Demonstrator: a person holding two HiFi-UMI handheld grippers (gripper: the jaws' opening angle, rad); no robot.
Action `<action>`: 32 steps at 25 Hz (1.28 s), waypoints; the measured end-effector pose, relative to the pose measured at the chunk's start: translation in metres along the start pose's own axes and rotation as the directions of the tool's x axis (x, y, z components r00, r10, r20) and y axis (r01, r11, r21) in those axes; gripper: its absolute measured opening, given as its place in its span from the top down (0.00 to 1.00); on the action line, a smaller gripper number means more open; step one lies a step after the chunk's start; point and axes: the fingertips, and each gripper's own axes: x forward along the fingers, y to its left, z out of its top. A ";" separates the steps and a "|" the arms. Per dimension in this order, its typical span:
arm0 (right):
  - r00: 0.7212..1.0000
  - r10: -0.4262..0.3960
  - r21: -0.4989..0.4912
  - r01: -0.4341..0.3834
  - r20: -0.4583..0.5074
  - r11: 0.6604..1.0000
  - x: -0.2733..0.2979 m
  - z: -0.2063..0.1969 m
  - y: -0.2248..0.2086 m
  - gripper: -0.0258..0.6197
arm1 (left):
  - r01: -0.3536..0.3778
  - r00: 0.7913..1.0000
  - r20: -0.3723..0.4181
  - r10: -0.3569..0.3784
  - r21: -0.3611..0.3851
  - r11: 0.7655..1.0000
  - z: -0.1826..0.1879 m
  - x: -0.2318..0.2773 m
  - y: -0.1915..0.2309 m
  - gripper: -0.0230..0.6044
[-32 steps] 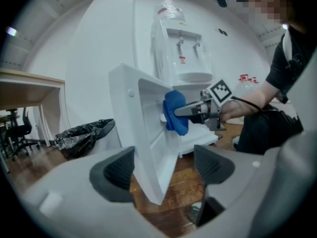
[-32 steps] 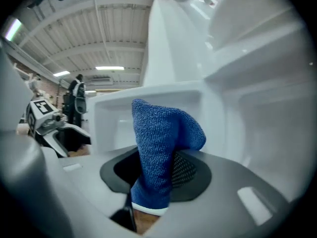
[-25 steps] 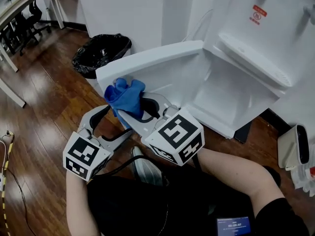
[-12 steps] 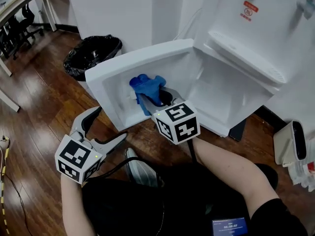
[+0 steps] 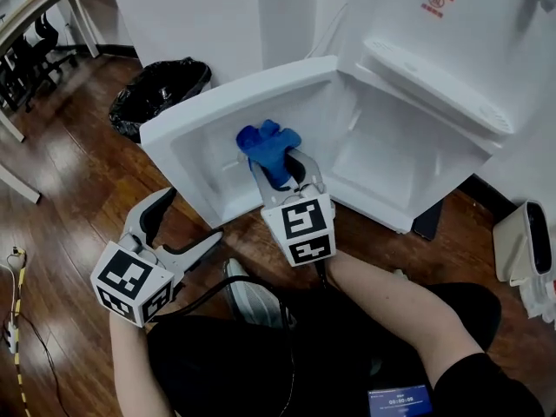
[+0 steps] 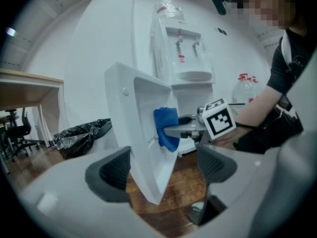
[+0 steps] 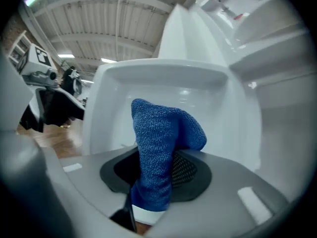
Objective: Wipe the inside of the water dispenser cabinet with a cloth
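The white water dispenser's low cabinet [image 5: 408, 159] stands open, its door [image 5: 200, 124] swung out to the left. My right gripper [image 5: 282, 165] is shut on a blue cloth [image 5: 268, 148], which bunches up against the door's inner face. The right gripper view shows the cloth [image 7: 161, 148] pinched between the dark pads [image 7: 190, 170], with the door's hollow behind it. My left gripper [image 5: 189, 218] hovers low by the door's near corner; its jaws have just been opening and hold nothing. In the left gripper view the door [image 6: 141, 133] rises just ahead of the open pads [image 6: 114, 170].
A bin lined with a black bag [image 5: 156, 94] stands left of the door. A desk and chairs [image 5: 30, 24] are at the far left. A white appliance [image 5: 521, 250] sits on the wooden floor at right. A cable [image 5: 13, 272] trails along the left edge.
The right gripper has carried the cloth forward and down, from the door's near rim to its inner face. The left gripper's jaws stand wider than a second ago.
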 end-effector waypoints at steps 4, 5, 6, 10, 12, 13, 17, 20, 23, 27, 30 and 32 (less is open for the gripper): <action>0.974 0.225 -0.086 -0.223 0.022 0.971 0.010 0.006 0.094 0.74 | -0.005 1.000 0.006 0.005 -0.011 1.000 0.007 -0.002 -0.001 0.29; 0.969 0.246 -0.091 -0.243 0.024 0.966 0.011 0.003 0.103 0.74 | -0.006 1.000 0.008 0.006 -0.016 1.000 0.008 -0.003 -0.001 0.28; 0.968 0.250 -0.084 -0.248 0.023 0.965 0.013 -0.001 0.105 0.74 | -0.007 1.000 0.010 0.007 -0.021 1.000 0.009 -0.003 -0.001 0.27; 0.986 0.168 -0.021 -0.168 0.005 0.986 0.019 -0.029 0.054 0.74 | -0.012 1.000 0.016 0.012 -0.026 1.000 0.010 0.001 0.001 0.26; 0.995 0.103 -0.032 -0.102 0.010 0.994 0.017 -0.036 0.023 0.74 | -0.019 1.000 0.015 0.019 -0.029 0.999 0.010 0.002 0.004 0.26; 0.998 0.070 -0.043 -0.069 0.007 0.997 0.016 -0.040 0.009 0.74 | -0.022 1.000 0.013 0.023 -0.031 0.999 0.009 0.002 0.004 0.26; 0.991 -0.120 -0.036 0.118 -0.062 0.992 0.007 -0.061 -0.041 0.74 | -0.027 1.000 -0.007 0.027 -0.028 0.999 0.007 0.003 0.002 0.26; 0.964 -0.236 0.032 0.241 -0.121 0.970 0.000 -0.077 -0.068 0.74 | -0.019 1.000 -0.006 0.019 -0.026 0.999 0.007 0.004 0.000 0.26; 0.963 -0.238 0.095 0.251 -0.129 0.963 0.002 -0.079 -0.062 0.75 | -0.018 1.000 0.000 0.018 -0.034 0.999 0.007 0.004 0.001 0.26; 0.989 -0.076 0.094 0.088 -0.125 0.992 0.016 -0.082 0.001 0.75 | -0.025 1.000 0.005 0.026 -0.042 0.999 0.008 0.004 0.003 0.26; 0.984 0.085 0.058 -0.076 -0.156 0.995 0.028 -0.086 0.062 0.75 | -0.030 1.000 0.001 0.030 -0.035 0.999 0.007 0.004 0.003 0.26; 0.971 0.189 0.060 -0.181 -0.150 0.982 0.032 -0.087 0.095 0.75 | -0.033 0.999 -0.001 0.033 -0.032 0.999 0.007 0.003 0.003 0.25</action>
